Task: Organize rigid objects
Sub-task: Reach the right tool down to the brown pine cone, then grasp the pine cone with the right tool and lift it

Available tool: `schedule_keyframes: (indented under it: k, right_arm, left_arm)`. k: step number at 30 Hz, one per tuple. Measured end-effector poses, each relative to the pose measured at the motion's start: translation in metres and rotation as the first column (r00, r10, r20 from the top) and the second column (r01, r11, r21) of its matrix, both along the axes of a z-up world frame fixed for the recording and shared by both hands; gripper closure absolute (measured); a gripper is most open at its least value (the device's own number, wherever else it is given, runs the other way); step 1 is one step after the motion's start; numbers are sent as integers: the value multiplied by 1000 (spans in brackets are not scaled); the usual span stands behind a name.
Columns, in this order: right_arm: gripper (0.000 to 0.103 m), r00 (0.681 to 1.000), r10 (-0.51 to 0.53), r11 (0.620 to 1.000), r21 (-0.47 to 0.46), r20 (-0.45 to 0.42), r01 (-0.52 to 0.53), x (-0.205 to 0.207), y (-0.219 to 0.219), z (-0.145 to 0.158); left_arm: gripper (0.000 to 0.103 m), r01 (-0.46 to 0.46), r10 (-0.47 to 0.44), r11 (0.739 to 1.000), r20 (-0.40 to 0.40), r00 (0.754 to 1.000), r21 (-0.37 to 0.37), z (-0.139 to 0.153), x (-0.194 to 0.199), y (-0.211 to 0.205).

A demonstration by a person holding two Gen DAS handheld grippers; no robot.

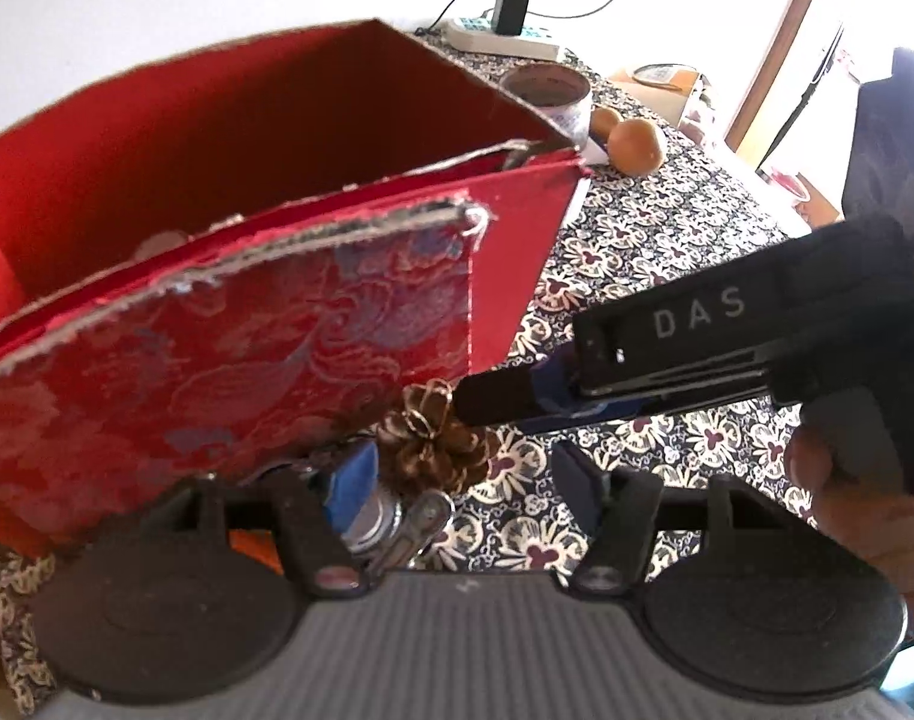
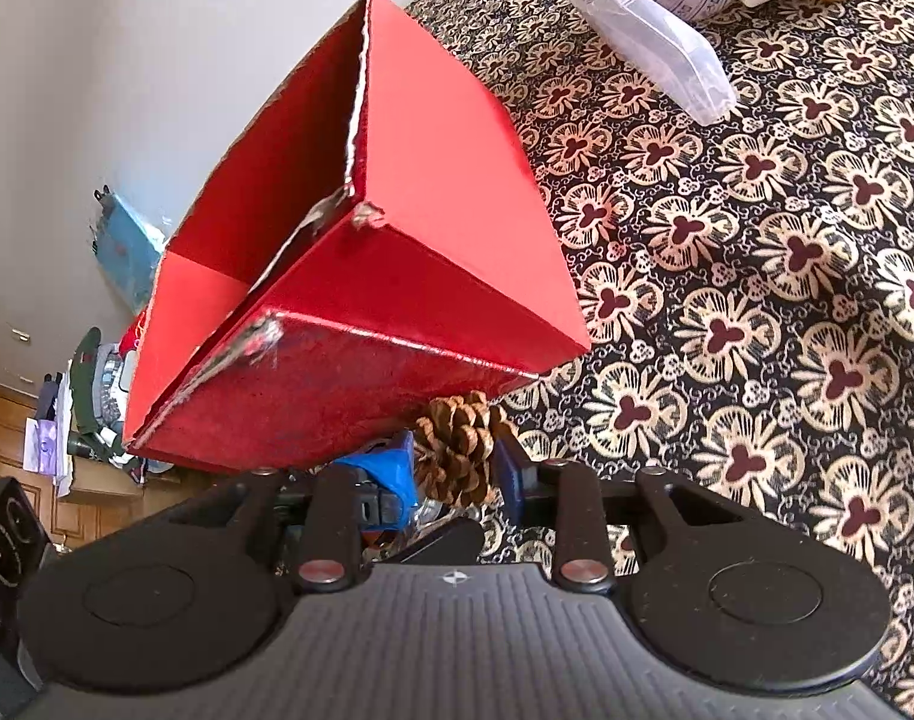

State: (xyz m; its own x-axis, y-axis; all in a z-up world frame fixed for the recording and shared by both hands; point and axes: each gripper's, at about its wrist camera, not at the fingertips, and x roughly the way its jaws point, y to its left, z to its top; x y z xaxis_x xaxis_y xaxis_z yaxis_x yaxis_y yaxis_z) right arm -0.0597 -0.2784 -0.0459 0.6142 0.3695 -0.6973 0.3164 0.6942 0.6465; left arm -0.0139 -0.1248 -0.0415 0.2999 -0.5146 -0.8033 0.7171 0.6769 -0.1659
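Red box (image 1: 229,192): open-topped cardboard, plain red inside, frayed rim, near wall covered in red brocade; tilted, raised above patterned cloth. Corner toward lens in right wrist view (image 2: 445,192).
Pine cone (image 1: 433,444): brown, scales open, at 6 o'clock of box, just below its lower edge (image 2: 457,450), on cloth.

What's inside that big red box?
Only bare red inner walls show inside the red box, seen from the left gripper's camera. Its floor is hidden behind the brocade-covered front wall, so any contents there cannot be seen.
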Motion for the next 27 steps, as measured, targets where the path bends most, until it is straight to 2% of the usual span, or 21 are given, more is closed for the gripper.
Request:
schedule_keyframes:
  k: [7, 10, 11, 19, 21, 24, 27]
  right_arm:
    - [87, 999, 27, 1000, 6, -27, -27, 11, -1, -13]
    - [86, 999, 33, 999, 11, -20, -33, 15, -3, -14]
    - [86, 999, 29, 999, 16, -18, -29, 16, -4, -15]
    - [81, 1000, -1, 1000, 30, -16, 1, 20, -4, -20]
    - [81, 1000, -6, 998, 58, -24, 7, 22, -4, -24]
    - [83, 1000, -7, 999, 51, -20, 8, 19, -4, -23]
    - [84, 1000, -13, 999, 49, -24, 14, 14, -3, -22]
  left_arm:
    - [38, 6, -8, 999, -41, 999, -37, -7, 7, -2]
    - [43, 1, -3, 999, -39, 999, -38, -8, 10, 1]
    - [49, 2, -4, 999, -43, 999, -42, -8, 12, 3]
    - [52, -4, 2, 1000, -61, 998, -31, -14, 19, 11]
    - [55, -11, 8, 999, -67, 998, -32, -15, 20, 14]
    - [66, -3, 0, 999, -67, 998, -46, -12, 19, 19]
    - [69, 14, -17, 999, -69, 997, -46, -10, 15, 22]
